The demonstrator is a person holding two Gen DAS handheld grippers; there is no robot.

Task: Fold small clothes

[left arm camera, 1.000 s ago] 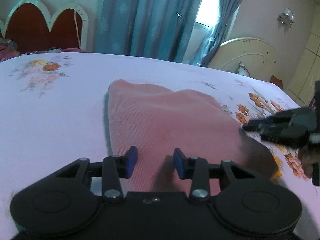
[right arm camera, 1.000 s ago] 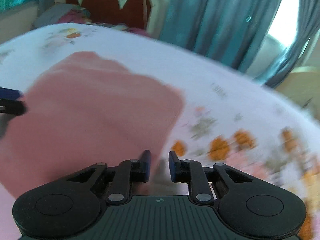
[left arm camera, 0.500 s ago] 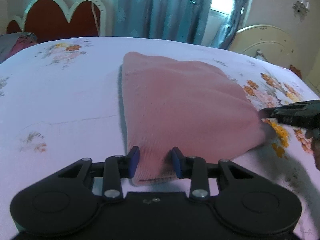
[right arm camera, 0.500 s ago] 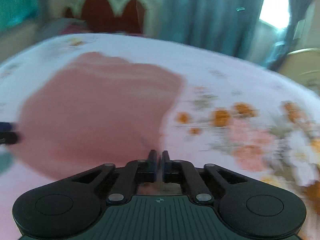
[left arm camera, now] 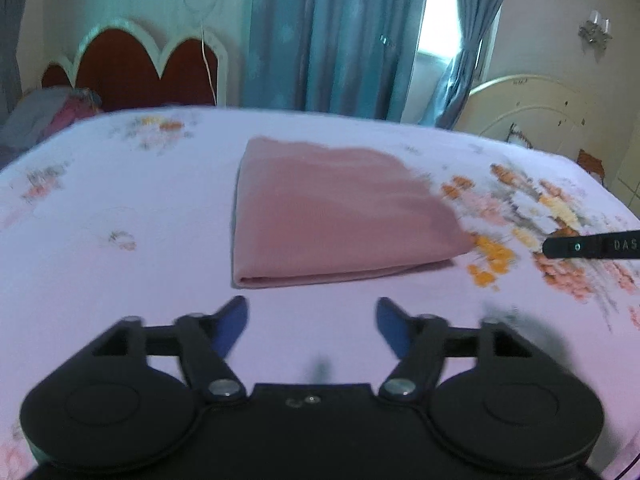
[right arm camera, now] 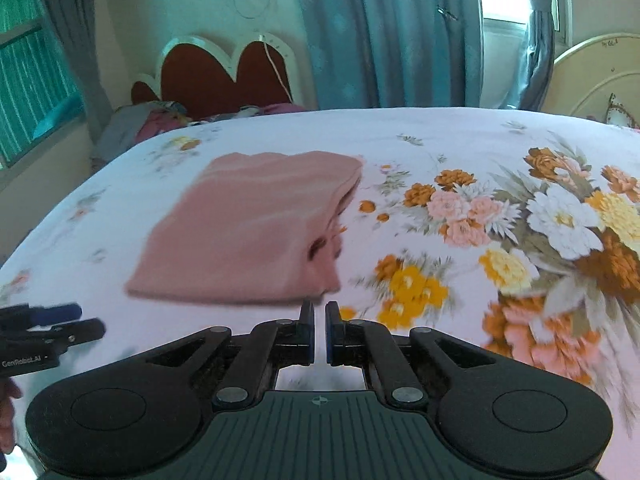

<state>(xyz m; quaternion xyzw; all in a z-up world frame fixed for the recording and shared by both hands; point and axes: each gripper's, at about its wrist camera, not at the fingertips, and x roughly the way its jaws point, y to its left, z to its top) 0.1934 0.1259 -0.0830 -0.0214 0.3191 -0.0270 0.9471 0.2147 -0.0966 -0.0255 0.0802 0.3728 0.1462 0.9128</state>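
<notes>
The pink cloth [left arm camera: 340, 216] lies folded on the bedsheet [left arm camera: 120, 280] — left gripper [left arm camera: 312, 320] spread wide and empty, right gripper [right arm camera: 320, 320] seemingly nearly closed, gripping nothing.

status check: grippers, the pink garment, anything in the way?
Left gripper open, empty. Right gripper nearly shut, empty. Pink garment folded flat on floral bedsheet, untouched. Nothing in the way.
</notes>
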